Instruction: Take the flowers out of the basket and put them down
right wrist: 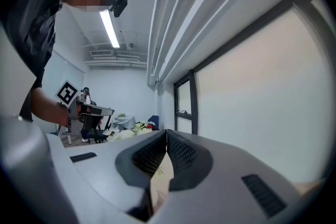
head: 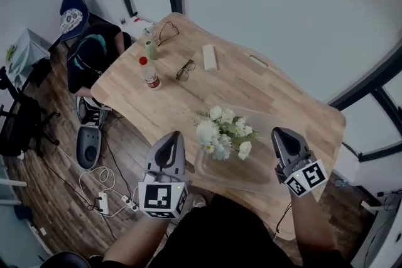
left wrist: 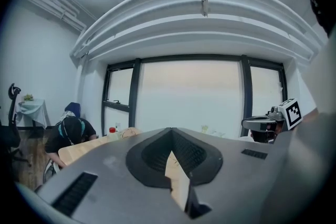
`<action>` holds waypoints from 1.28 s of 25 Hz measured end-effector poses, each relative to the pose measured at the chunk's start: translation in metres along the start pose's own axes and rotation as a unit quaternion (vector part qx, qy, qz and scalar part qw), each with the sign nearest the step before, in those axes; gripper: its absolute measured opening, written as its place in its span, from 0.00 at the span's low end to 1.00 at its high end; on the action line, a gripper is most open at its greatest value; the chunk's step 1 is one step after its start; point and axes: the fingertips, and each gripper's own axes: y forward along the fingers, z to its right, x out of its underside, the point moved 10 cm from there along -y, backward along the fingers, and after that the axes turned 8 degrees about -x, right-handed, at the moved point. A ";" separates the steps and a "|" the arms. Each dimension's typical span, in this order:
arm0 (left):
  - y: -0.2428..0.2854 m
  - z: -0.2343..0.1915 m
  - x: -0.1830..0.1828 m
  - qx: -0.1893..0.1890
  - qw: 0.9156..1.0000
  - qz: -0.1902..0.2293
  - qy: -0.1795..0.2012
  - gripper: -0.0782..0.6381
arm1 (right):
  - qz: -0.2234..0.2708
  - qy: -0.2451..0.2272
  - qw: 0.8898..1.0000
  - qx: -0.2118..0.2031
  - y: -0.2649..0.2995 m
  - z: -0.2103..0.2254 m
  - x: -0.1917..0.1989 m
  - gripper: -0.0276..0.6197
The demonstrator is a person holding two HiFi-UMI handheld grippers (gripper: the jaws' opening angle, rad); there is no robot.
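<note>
White flowers [head: 221, 133] sit in the clear basket [head: 267, 169] on the wooden table [head: 251, 81], bunched twd the basket's left end. L claw [head: 172, 137] hangs just left of the basket and R claw [head: 281, 133] by its right end, each w/ jaws pressed together and nothing between them. Beyond the basket, farther up the table, lie glasses [head: 184, 70], a red-capped bottle [head: 150, 76] & a white block [head: 209, 57], w/ a seated person [head: 94, 54] past the far-left edge.
</note>
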 end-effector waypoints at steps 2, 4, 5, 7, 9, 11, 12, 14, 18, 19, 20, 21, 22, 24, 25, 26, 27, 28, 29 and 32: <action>0.002 0.000 0.005 -0.008 1.000 -0.004 -0.004 0.12 | -0.006 0.007 1.000 0.000 0.003 0.004 0.010 0.08; 0.004 0.001 0.008 -0.013 1.000 -0.007 0.000 0.12 | -0.011 0.013 1.000 -0.001 0.006 0.009 0.018 0.08; 0.006 0.001 0.010 -0.015 1.000 -0.009 0.005 0.12 | -0.014 0.016 1.000 -0.004 0.008 0.012 0.022 0.08; 0.007 0.003 0.015 -0.018 1.000 -0.016 0.010 0.12 | -0.023 0.022 0.999 -0.012 0.011 0.016 0.029 0.08; 0.009 0.005 0.022 -0.021 0.999 -0.026 0.009 0.12 | -0.032 0.026 0.999 -0.019 0.012 0.019 0.037 0.08; 0.012 0.005 0.027 -0.023 0.999 -0.034 0.006 0.12 | -0.038 0.032 0.999 -0.018 0.013 0.022 0.044 0.08; 0.013 0.005 0.027 -0.023 0.999 -0.037 0.004 0.12 | -0.042 0.037 0.998 -0.017 0.014 0.024 0.047 0.08; 0.014 0.005 0.027 -0.022 0.999 -0.037 0.001 0.12 | -0.051 0.045 0.998 -0.015 0.015 0.026 0.052 0.08; 0.019 0.004 0.026 -0.024 0.999 -0.034 -0.001 0.12 | -0.071 0.050 0.996 -0.018 0.018 0.032 0.063 0.08; 0.020 0.004 0.027 -0.024 0.999 -0.036 -0.001 0.12 | -0.076 0.051 0.996 -0.020 0.019 0.032 0.066 0.08; 0.022 0.004 0.028 -0.025 0.999 -0.038 0.000 0.12 | -0.082 0.051 0.995 -0.024 0.021 0.032 0.068 0.08; 0.023 0.003 0.029 -0.025 0.999 -0.038 0.001 0.12 | -0.088 0.051 0.994 -0.030 0.022 0.031 0.069 0.08; 0.024 0.002 0.030 -0.027 0.999 -0.038 0.002 0.11 | -0.095 0.050 0.994 -0.036 0.024 0.030 0.071 0.08; 0.026 0.001 0.030 -0.028 0.999 -0.037 0.004 0.12 | -0.106 0.050 0.992 -0.047 0.029 0.029 0.075 0.08; 0.027 0.001 0.030 -0.028 0.999 -0.037 0.004 0.11 | -0.111 0.050 0.991 -0.052 0.031 0.029 0.078 0.08; 0.029 0.000 0.030 -0.028 0.999 -0.037 0.003 0.12 | -0.115 0.051 0.990 -0.058 0.033 0.030 0.080 0.08; 0.030 -0.001 0.030 -0.029 0.999 -0.038 0.003 0.12 | -0.116 0.051 0.990 -0.066 0.035 0.029 0.082 0.08; 0.031 -0.001 0.030 -0.030 0.999 -0.039 0.002 0.12 | -0.114 0.053 0.989 -0.075 0.037 0.029 0.084 0.08; 0.032 -0.002 0.031 -0.030 0.999 -0.040 0.001 0.11 | -0.110 0.055 0.989 -0.085 0.039 0.028 0.086 0.08; 0.034 -0.004 0.032 -0.030 0.999 -0.044 -0.001 0.11 | -0.100 0.058 0.986 -0.116 0.043 0.025 0.089 0.08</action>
